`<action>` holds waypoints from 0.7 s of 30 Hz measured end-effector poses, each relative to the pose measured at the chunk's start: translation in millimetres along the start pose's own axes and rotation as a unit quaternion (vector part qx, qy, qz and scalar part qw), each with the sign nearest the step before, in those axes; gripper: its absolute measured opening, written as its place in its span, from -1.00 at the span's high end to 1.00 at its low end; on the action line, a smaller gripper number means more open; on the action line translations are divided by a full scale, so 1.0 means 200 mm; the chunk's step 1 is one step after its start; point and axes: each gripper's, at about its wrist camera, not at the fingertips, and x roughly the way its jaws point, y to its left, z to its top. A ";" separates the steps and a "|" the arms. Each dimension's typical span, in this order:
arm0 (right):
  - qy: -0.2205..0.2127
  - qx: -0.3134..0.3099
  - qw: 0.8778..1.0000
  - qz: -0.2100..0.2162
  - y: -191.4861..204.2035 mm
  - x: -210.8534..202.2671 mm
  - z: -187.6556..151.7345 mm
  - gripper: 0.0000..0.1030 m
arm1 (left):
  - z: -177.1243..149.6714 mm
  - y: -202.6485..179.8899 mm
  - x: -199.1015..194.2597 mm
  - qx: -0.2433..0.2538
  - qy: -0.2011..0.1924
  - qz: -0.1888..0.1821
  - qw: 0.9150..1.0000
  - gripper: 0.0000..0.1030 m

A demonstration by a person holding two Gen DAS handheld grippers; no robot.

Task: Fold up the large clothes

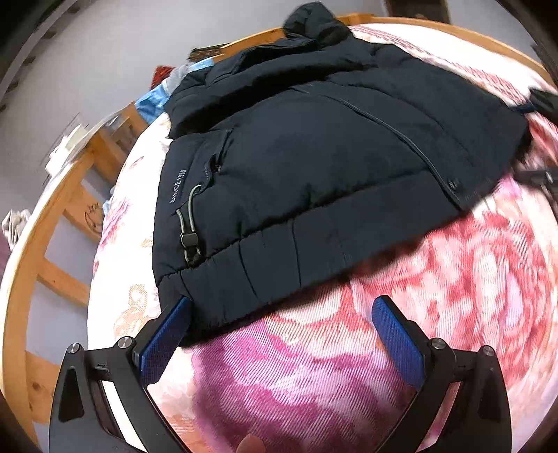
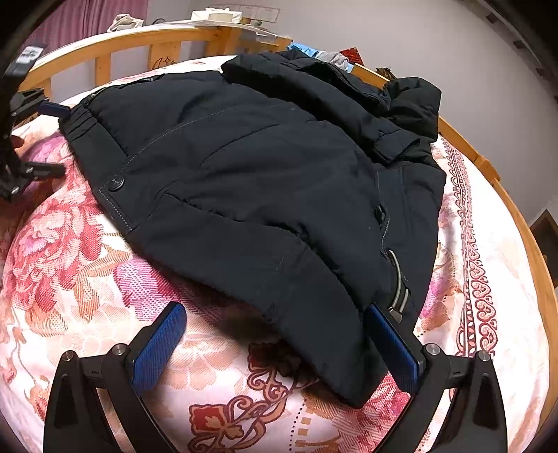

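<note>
— Since the jacket (image 1: 314, 167) is the thing to fold, where does it lie?

— Flat across the floral bedspread (image 1: 314, 376), front up, hem toward both cameras. It is dark navy and padded. Its hood (image 2: 411, 101) is bunched at the far end near the wooden bed rail (image 2: 132, 38). A grey drawcord with a toggle (image 1: 190, 230) hangs at the hem corner by the left side seam.

— And the left gripper (image 1: 282, 334)?

— Jaws spread wide, holding nothing. One blue pad (image 1: 164, 341) sits right at the hem's corner, touching or just beside the cloth; I cannot tell which. The other pad is over bare bedspread.

— The right gripper (image 2: 275, 345)?

— Also spread wide, with nothing held. A fold of the jacket's lower edge lies between the fingers, and the right-hand pad (image 2: 390, 348) is against the cloth beside a metal buckle (image 2: 397, 289). The left-hand pad stands apart from the fabric, above the bedspread.

— What is around the bed?

— Some crumpled clothes (image 2: 324, 55) past the hood, a grey wall (image 1: 104, 52), and a purple curtain (image 2: 97, 14) in the right camera's corner.
</note>
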 end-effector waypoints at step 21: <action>-0.071 0.086 0.992 -0.057 -0.12 0.06 0.08 -1.00 | 0.06 0.03 0.19 0.097 -0.030 0.150 0.983 -0.98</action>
